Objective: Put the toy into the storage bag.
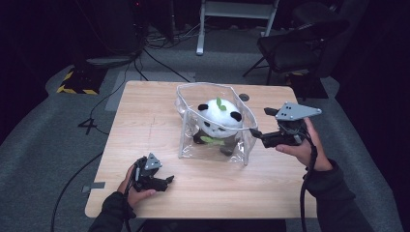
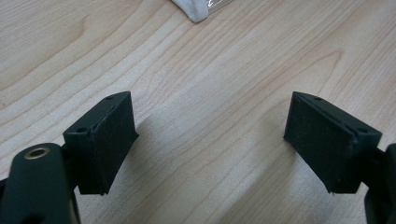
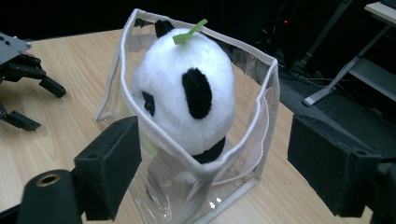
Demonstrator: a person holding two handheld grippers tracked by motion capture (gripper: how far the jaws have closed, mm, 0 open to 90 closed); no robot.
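Left tongs (image 1: 169,179): nearest item, held low over the bare wooden counter (image 1: 145,121) at its near-left part. Jaws stand wide apart in the left gripper view (image 2: 210,140), nothing between them but wood grain. A white-trimmed corner of the clear bag (image 2: 198,10) lies ahead of these tongs, well apart from them.

Right tongs (image 1: 257,123): held in the person's right hand (image 1: 302,147) at the bag's right side, pointing at it. Jaws stand wide apart in the right gripper view (image 3: 212,168). The bag's near end and white-bound rim sit between them; the pads do not press on it, and whether one just touches the plastic cannot be told.

Clear bag (image 1: 188,140): transparent plastic, white edging, standing upright and open-topped directly in front of the right tongs, beyond and to the right of the left tongs.

Plush panda (image 3: 187,93): white body, black ears and eye patches, green sprig on the head; sits inside the bag, head rising to the rim.

Beyond the counter: grey floor (image 1: 48,125), cables, a dark chair (image 1: 300,43).
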